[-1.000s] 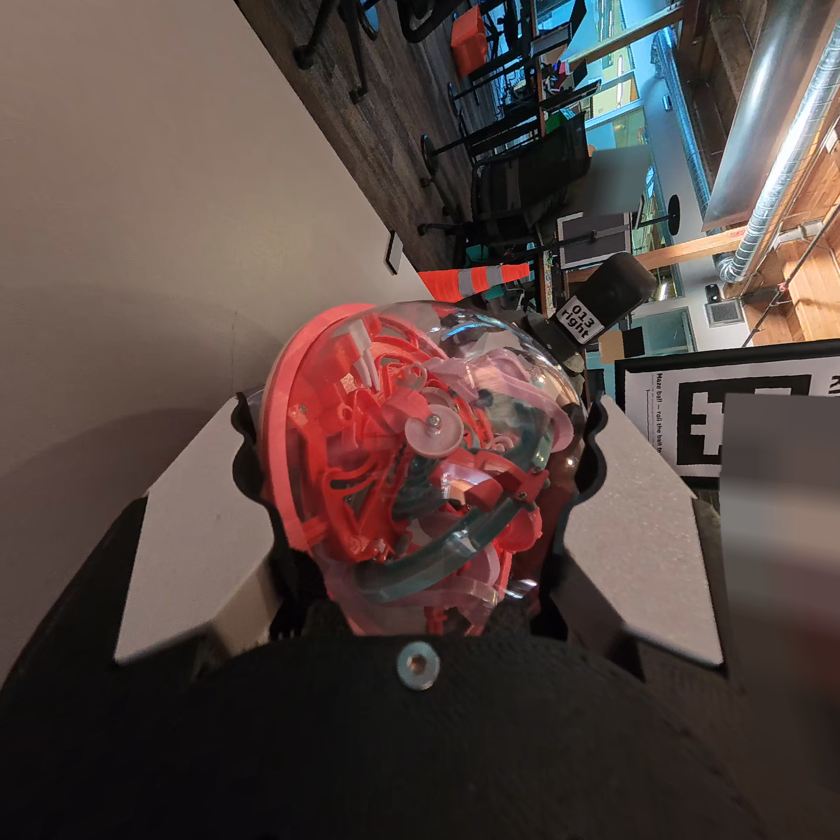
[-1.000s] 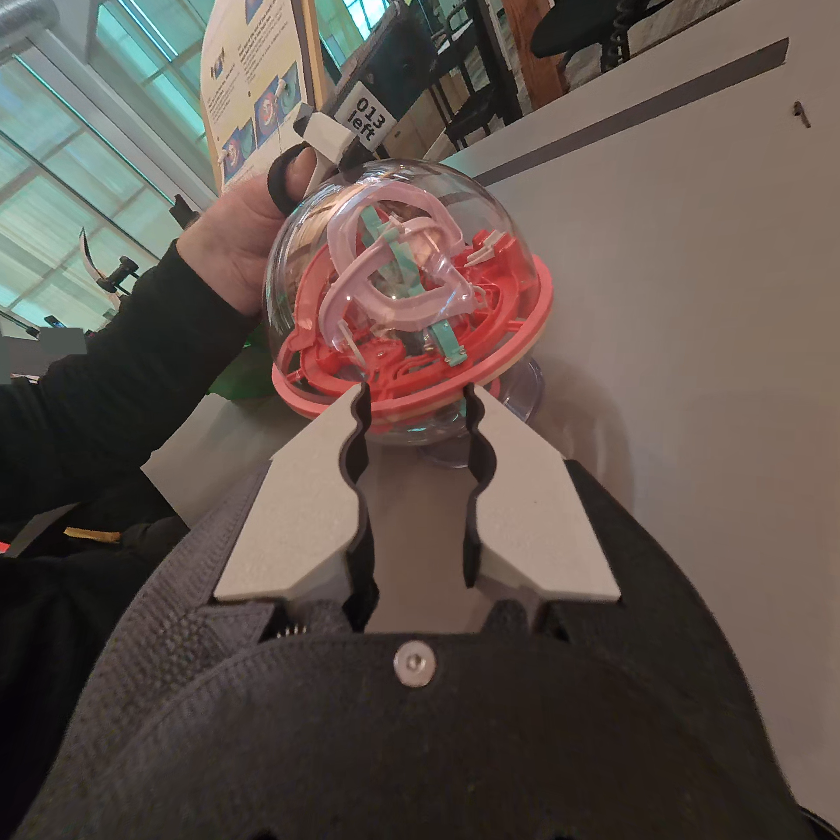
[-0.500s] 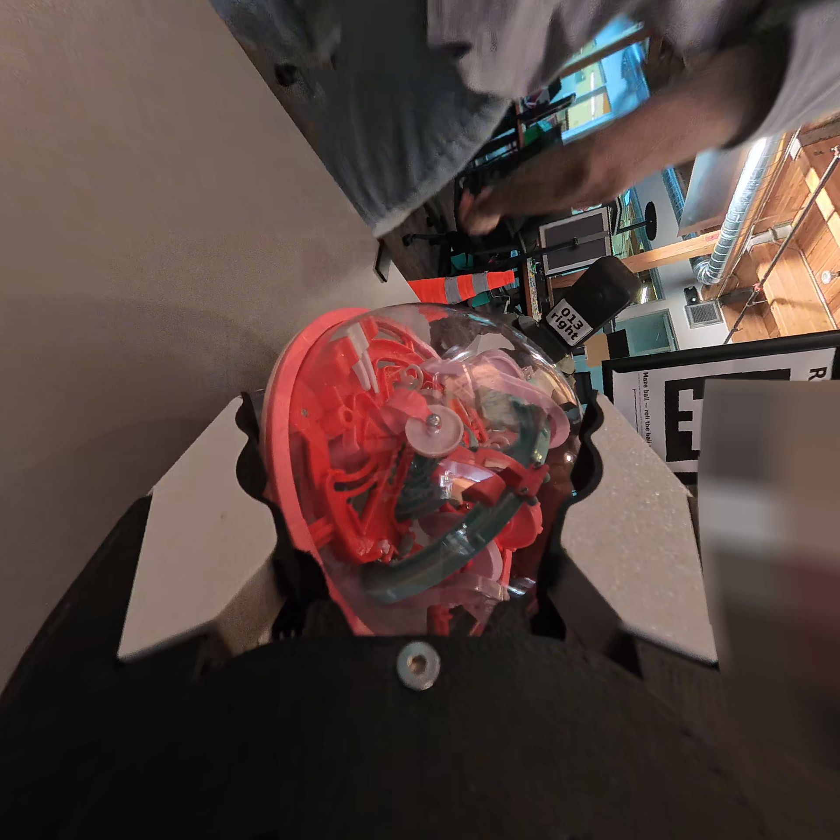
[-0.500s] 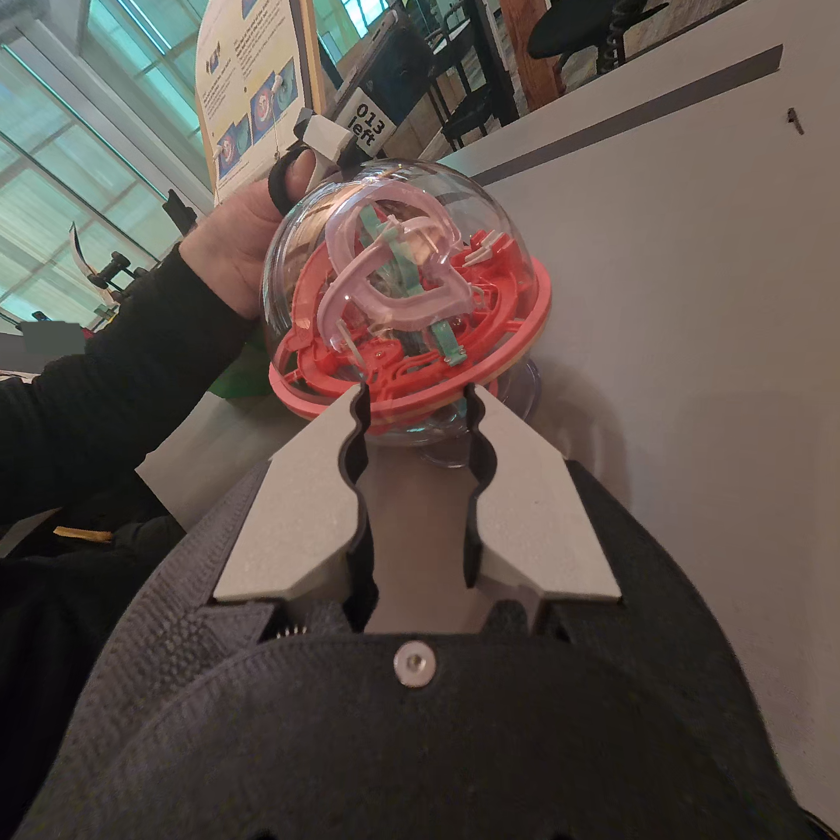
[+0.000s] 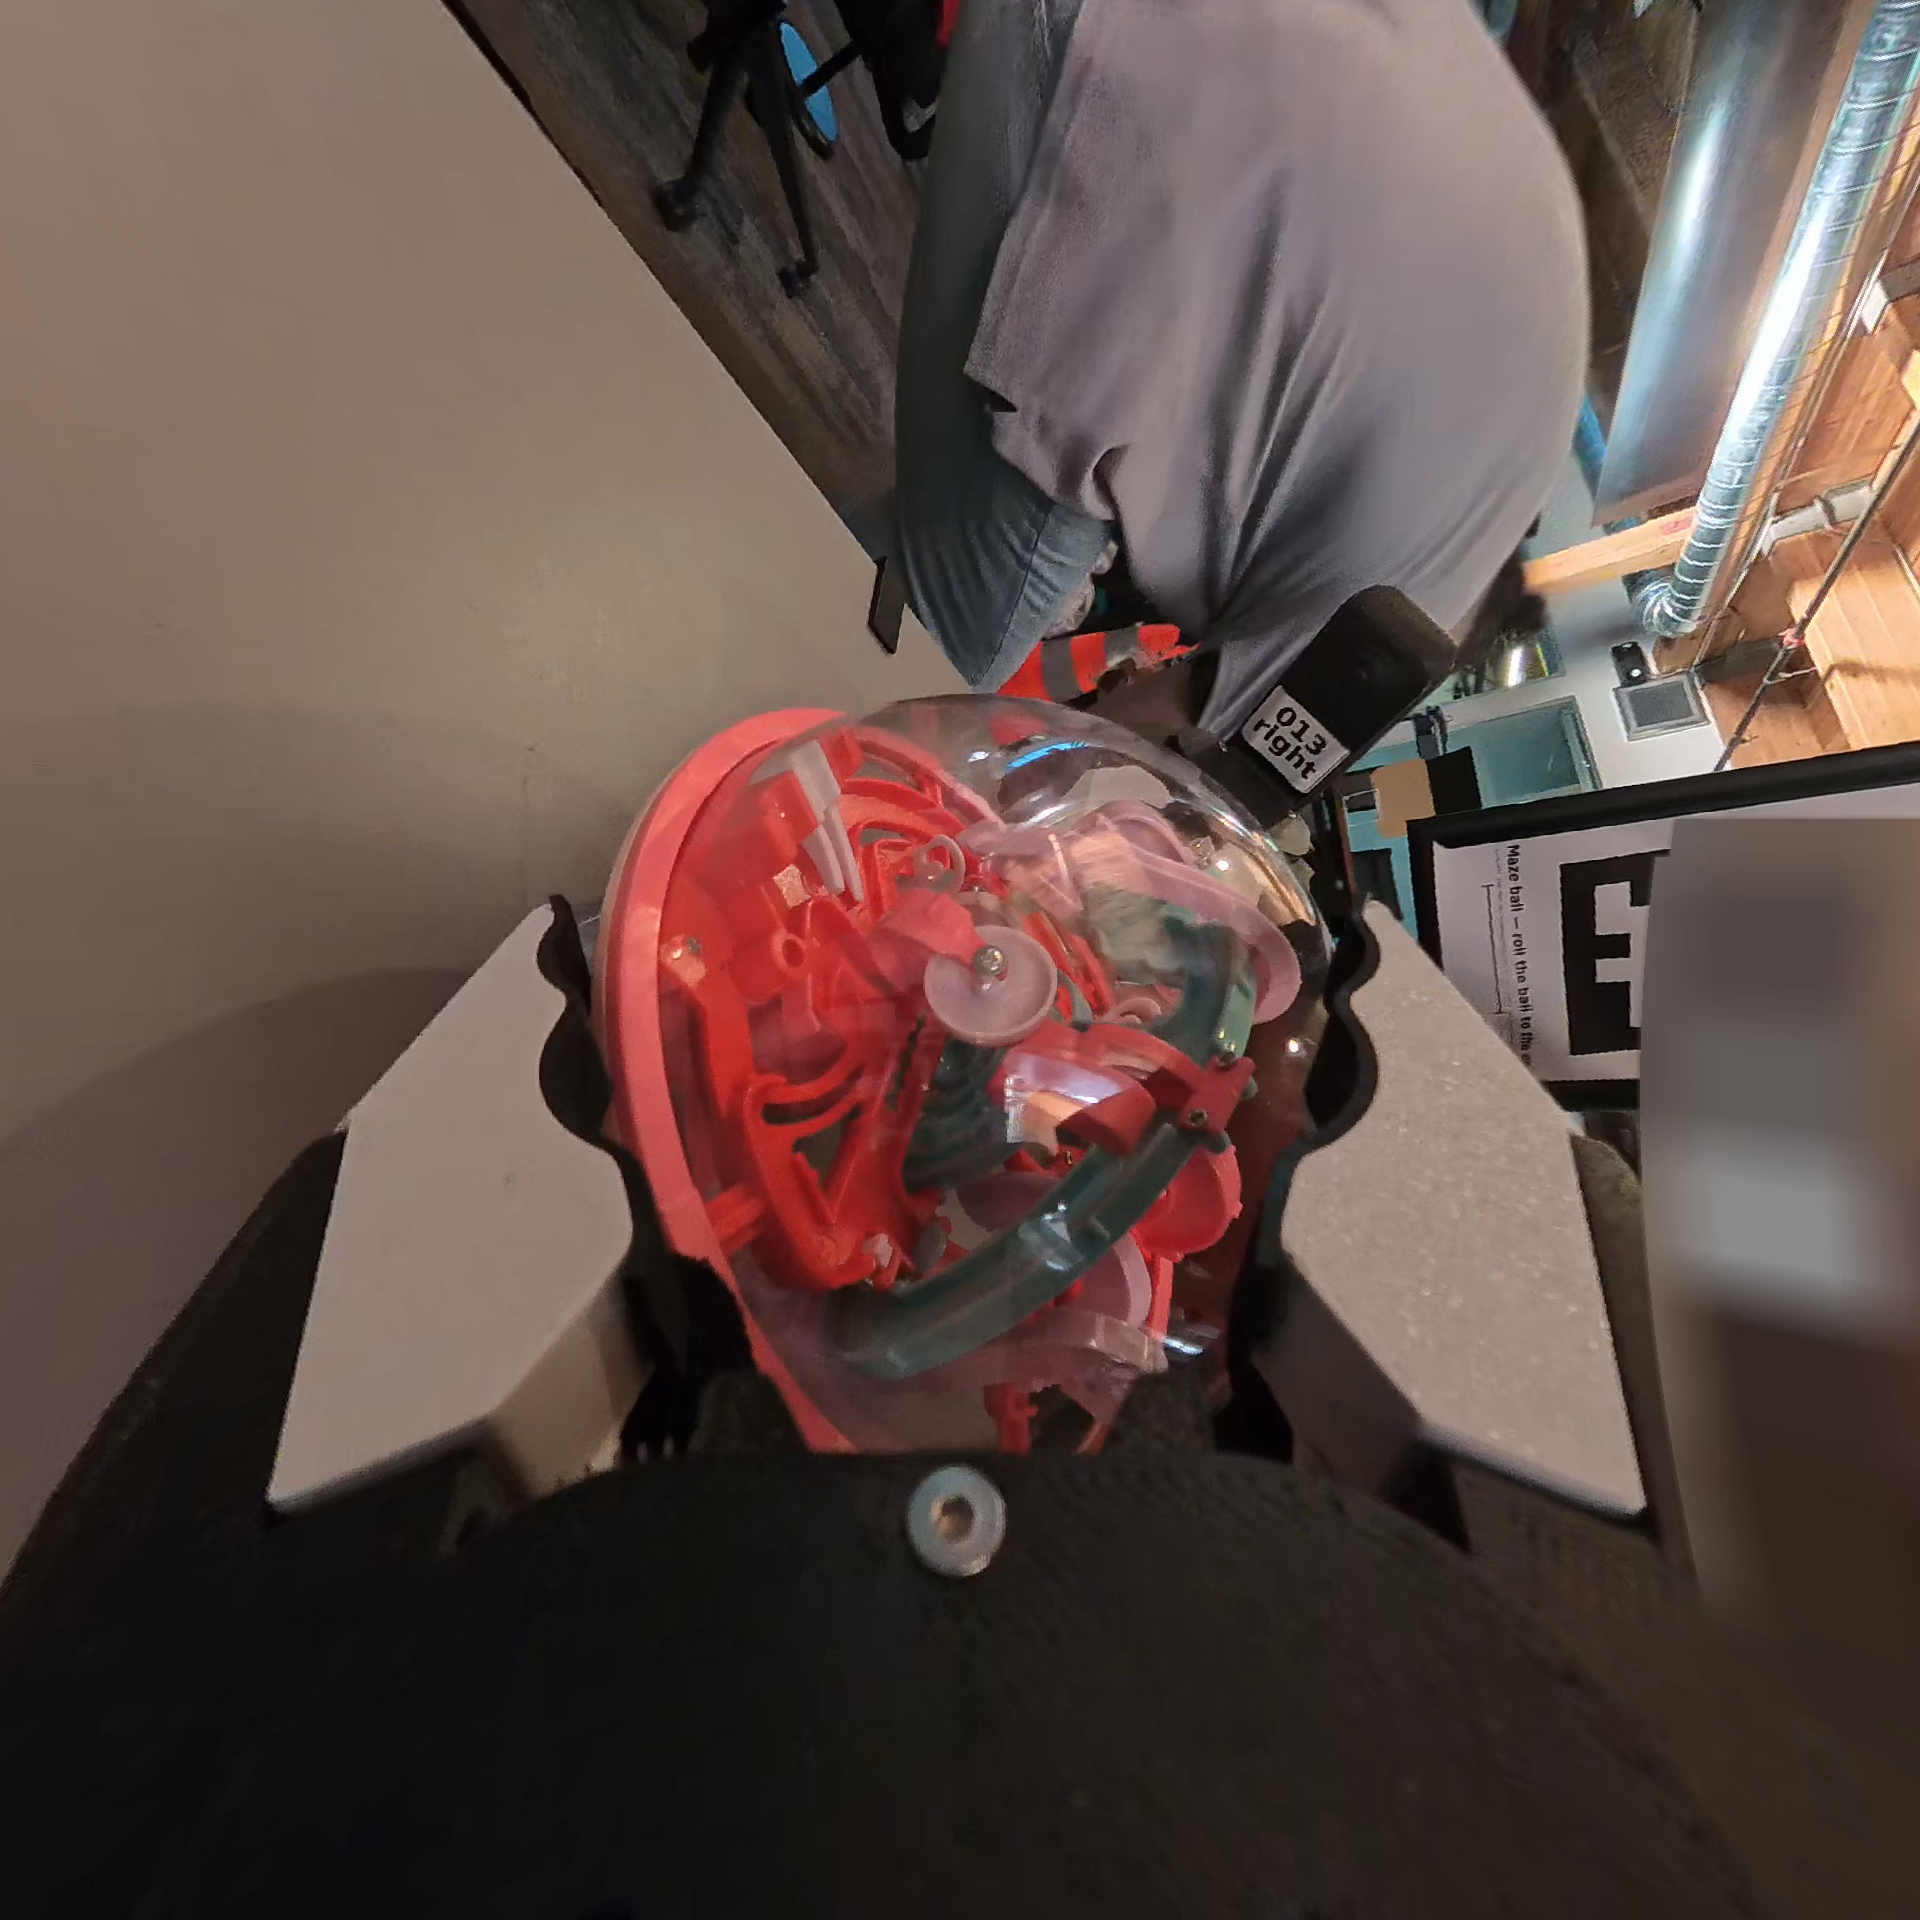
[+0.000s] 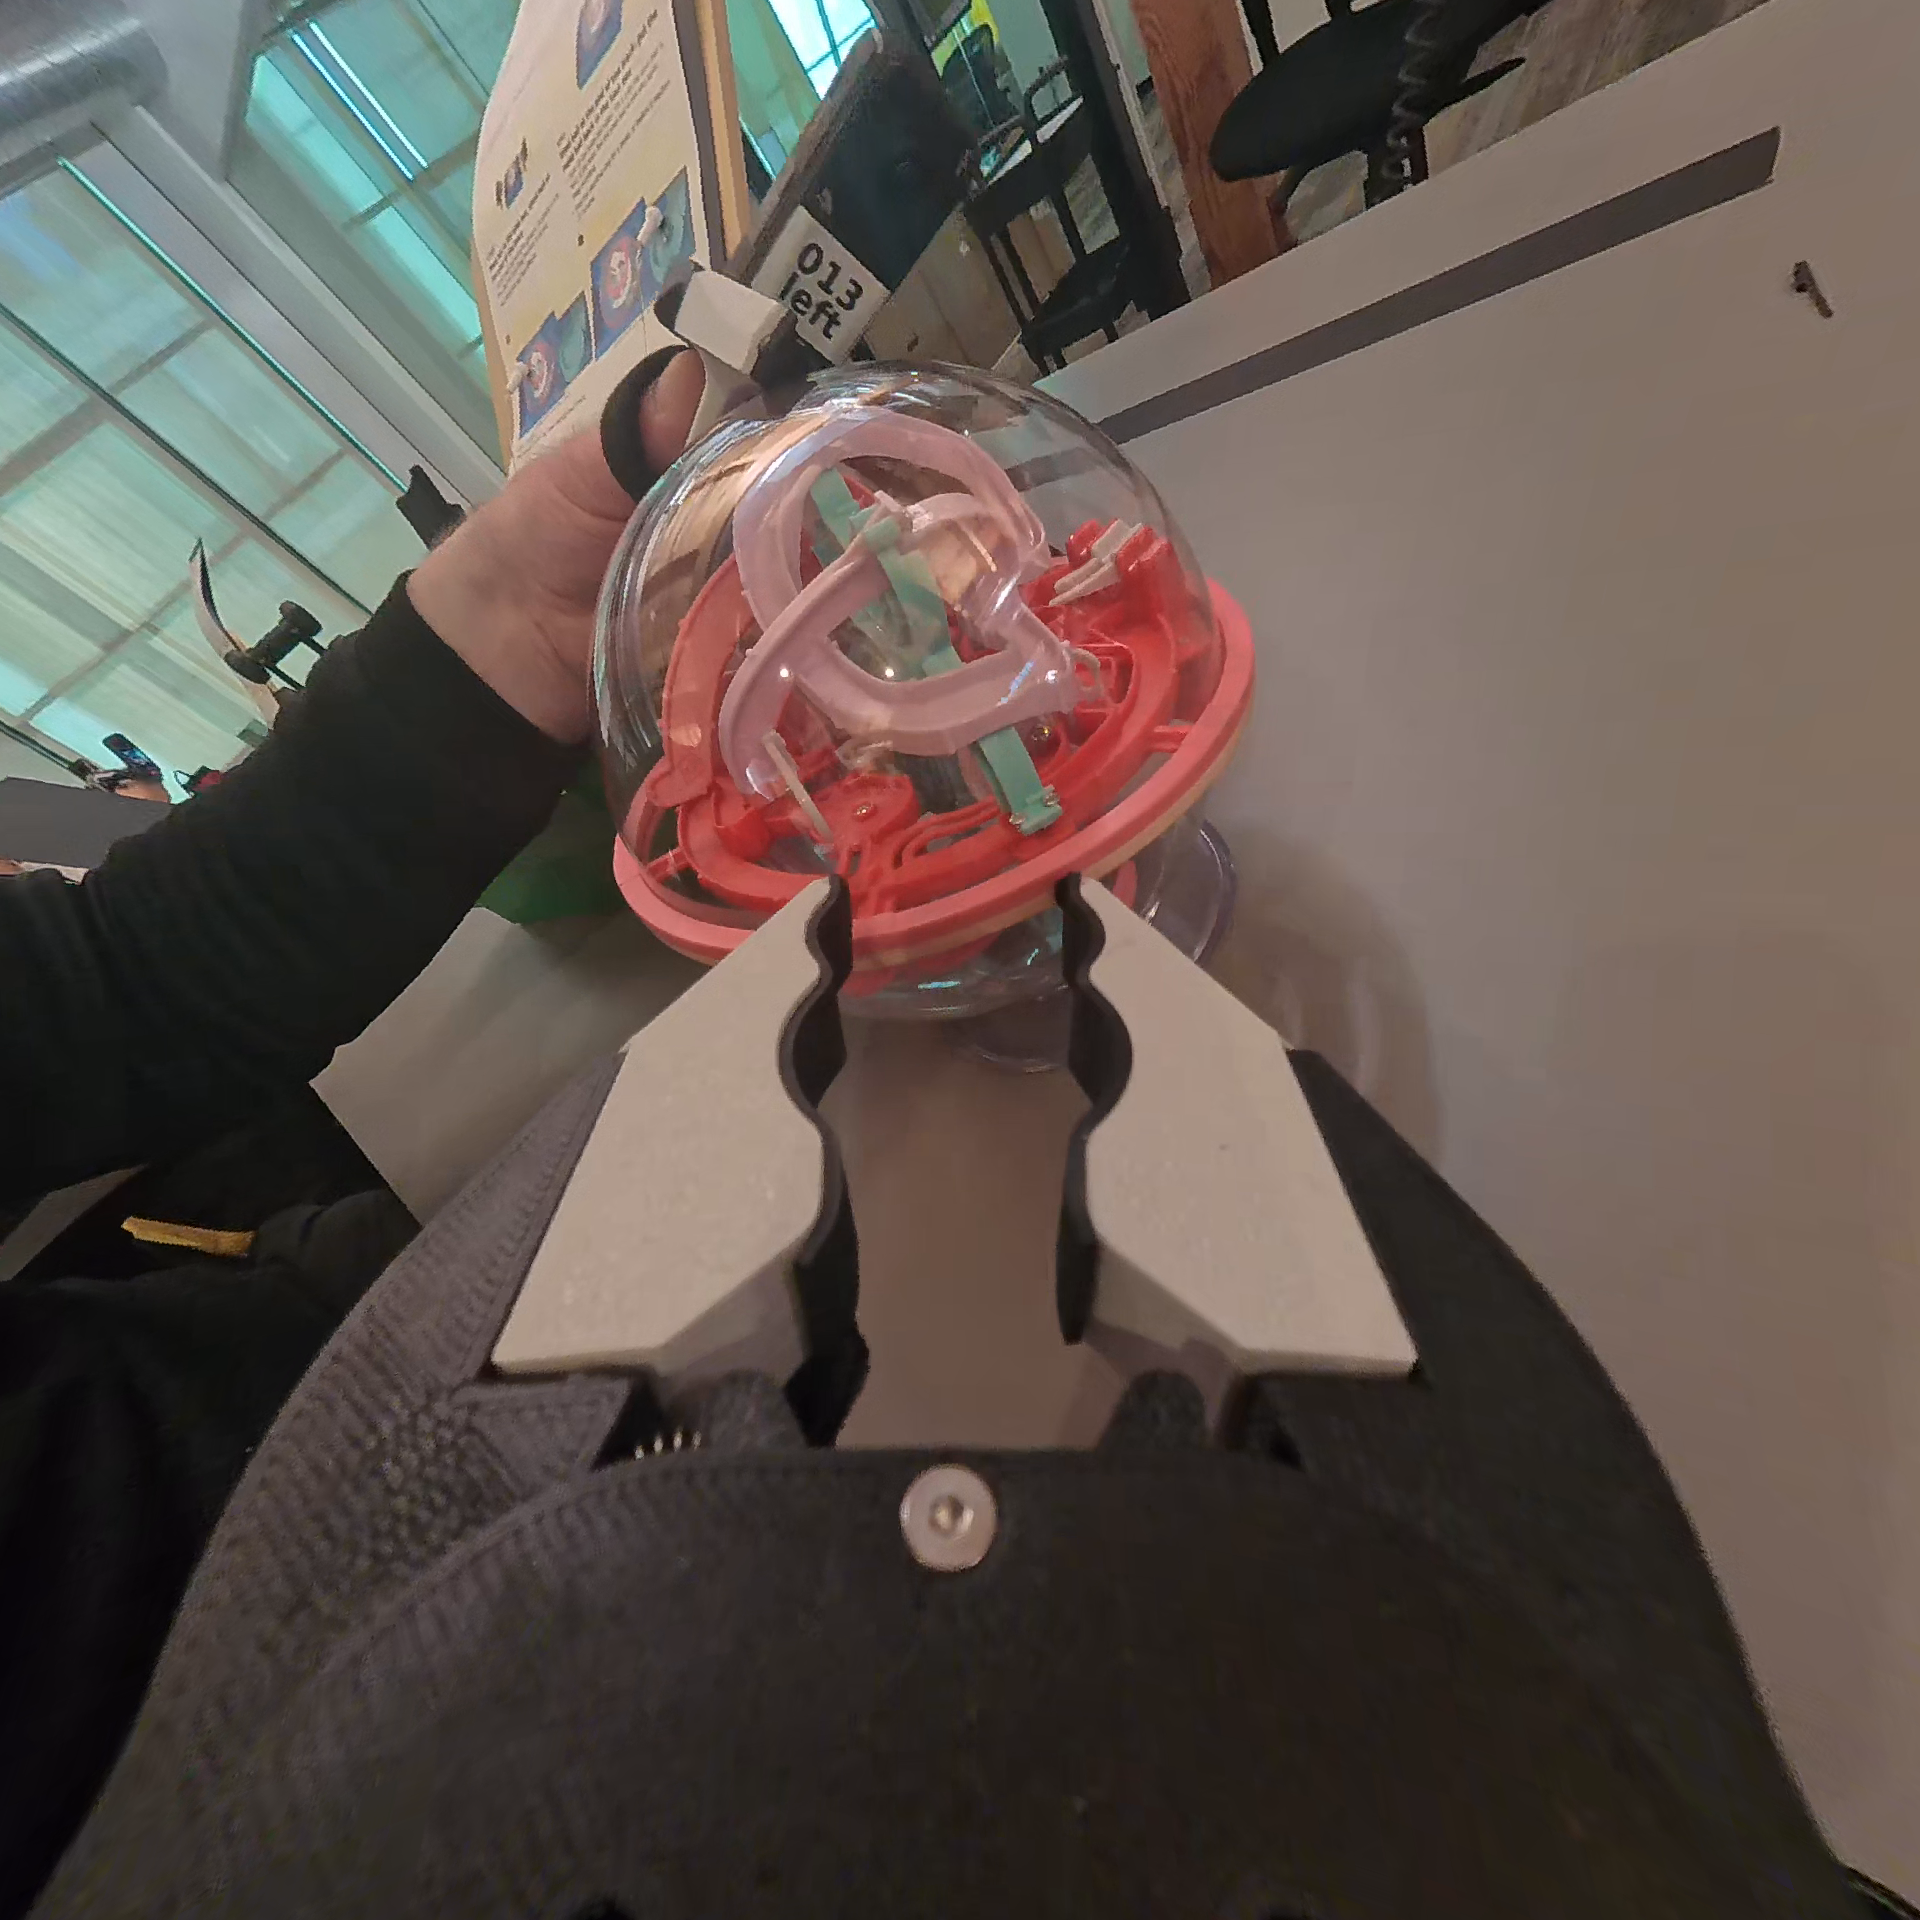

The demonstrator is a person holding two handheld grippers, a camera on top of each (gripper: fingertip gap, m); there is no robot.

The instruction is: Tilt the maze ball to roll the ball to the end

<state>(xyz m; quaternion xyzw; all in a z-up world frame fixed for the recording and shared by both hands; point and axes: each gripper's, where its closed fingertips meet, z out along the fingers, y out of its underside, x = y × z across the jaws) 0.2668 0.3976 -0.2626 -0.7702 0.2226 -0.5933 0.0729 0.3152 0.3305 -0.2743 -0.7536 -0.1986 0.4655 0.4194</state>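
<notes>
The small ball inside the maze ball [image 5: 956, 1049] cannot be made out between the fingers [image 5: 468, 1174]; its lower shell hides behind the right fingers [image 6: 707, 1132].

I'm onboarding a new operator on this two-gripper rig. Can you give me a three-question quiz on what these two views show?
1. True or false: the left gripper is clamped around the clear plastic maze ball with red, pink and green tracks.
2. Multiple choice: the right gripper is A) shut on the ball's coral rim, B) open with its tips at the coral rim, C) holding the clear stand.
3. Fill in: in the right wrist view, under the ball sits a clear plastic ____ on the white table.

Key: 1 true; 2 B; 3 stand.
</notes>
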